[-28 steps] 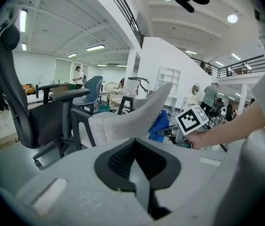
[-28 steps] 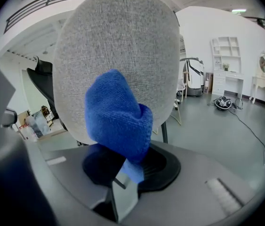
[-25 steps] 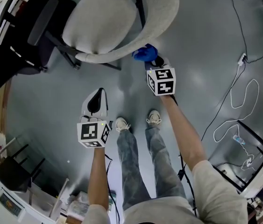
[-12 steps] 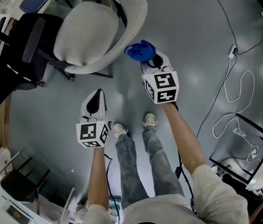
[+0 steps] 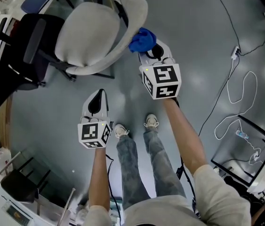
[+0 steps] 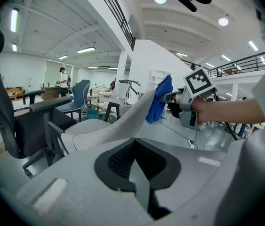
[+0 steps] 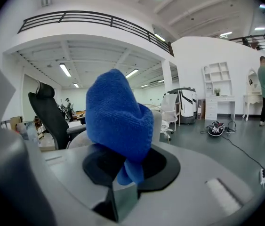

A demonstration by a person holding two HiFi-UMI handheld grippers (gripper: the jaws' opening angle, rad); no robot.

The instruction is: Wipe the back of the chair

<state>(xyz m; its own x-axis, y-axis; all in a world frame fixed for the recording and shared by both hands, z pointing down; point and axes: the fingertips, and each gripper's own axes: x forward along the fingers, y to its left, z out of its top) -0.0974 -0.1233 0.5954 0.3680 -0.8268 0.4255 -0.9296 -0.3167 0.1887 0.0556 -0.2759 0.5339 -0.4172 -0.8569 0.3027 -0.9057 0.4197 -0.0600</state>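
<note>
Blue between the jaws of right gripper [image 5: 147, 51]: cloth [image 5: 141, 39], clenched tight, pressed against the upper edge of grey chair [image 5: 94, 32] back. Lower down, left gripper [image 5: 96, 100], closed on nothing, well apart from chair, above grey floor [image 5: 203, 46].

A glossy grey floor [image 5: 203, 41] carries a grey chair [image 5: 87, 34], a black office chair [image 5: 31, 39], a looping white cable [image 5: 239, 99] and a person's 2 white shoes [image 5: 152, 121].
</note>
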